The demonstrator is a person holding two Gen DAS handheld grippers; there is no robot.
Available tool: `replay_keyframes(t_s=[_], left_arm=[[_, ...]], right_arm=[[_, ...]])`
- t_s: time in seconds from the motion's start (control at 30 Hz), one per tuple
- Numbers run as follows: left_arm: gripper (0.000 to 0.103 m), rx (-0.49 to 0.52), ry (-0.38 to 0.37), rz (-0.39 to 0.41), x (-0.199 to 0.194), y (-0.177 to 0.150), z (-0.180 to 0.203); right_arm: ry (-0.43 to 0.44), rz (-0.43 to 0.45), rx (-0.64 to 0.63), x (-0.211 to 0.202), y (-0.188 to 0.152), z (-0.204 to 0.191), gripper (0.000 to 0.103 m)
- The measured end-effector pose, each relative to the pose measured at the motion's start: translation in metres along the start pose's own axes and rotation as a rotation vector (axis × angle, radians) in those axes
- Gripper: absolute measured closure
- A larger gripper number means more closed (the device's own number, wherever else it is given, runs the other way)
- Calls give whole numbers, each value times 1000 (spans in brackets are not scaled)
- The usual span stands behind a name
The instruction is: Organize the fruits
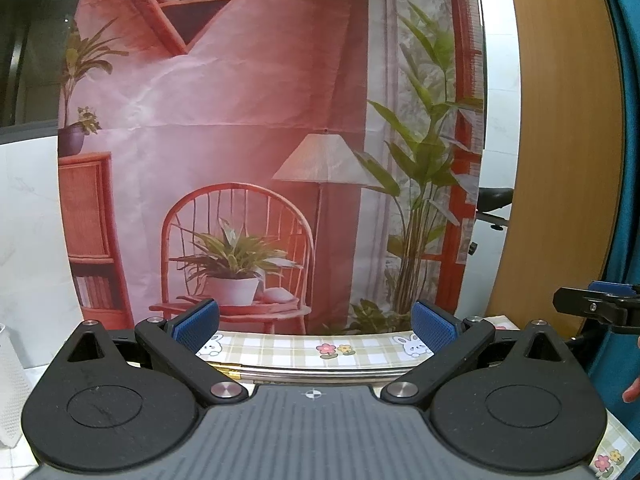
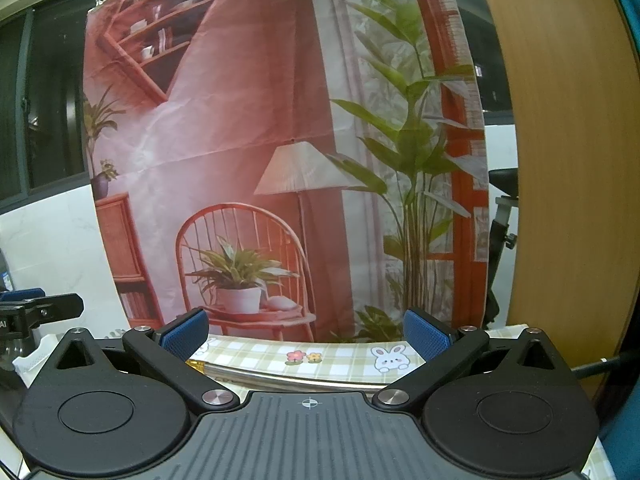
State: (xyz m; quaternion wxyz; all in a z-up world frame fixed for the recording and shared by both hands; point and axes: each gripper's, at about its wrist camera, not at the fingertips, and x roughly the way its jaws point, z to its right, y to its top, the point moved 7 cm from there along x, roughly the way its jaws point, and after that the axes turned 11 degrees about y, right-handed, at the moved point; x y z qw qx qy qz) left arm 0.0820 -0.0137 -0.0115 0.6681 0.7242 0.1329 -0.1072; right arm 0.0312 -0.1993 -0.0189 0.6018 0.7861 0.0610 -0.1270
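- Fruits: none can be seen in either wrist view, so where they lie cannot be told.
- Left gripper point(image 1: 315, 326): fingers spread wide, nothing between the blue pads point(image 1: 198, 324).
- Right gripper point(image 2: 307, 334): fingers likewise spread, holding nothing.
- Checked tablecloth point(image 1: 288, 348) with rabbit and flower prints covers the worktop at 12 o'clock.
- Printed backdrop point(image 1: 256, 128) of a chair and plants hangs beyond.

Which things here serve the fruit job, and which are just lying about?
Job: left gripper, open; right gripper, open; checked tablecloth. No fruit in view.
Lying about: printed backdrop, wooden panel, white mesh basket.
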Motion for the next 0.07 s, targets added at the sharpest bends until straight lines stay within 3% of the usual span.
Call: replay_keyframes(t_s=[0.07], left_arm=[[0, -3, 6, -5, 2, 0, -1]], right_arm=[[0, 0, 0, 0, 0, 0, 0]])
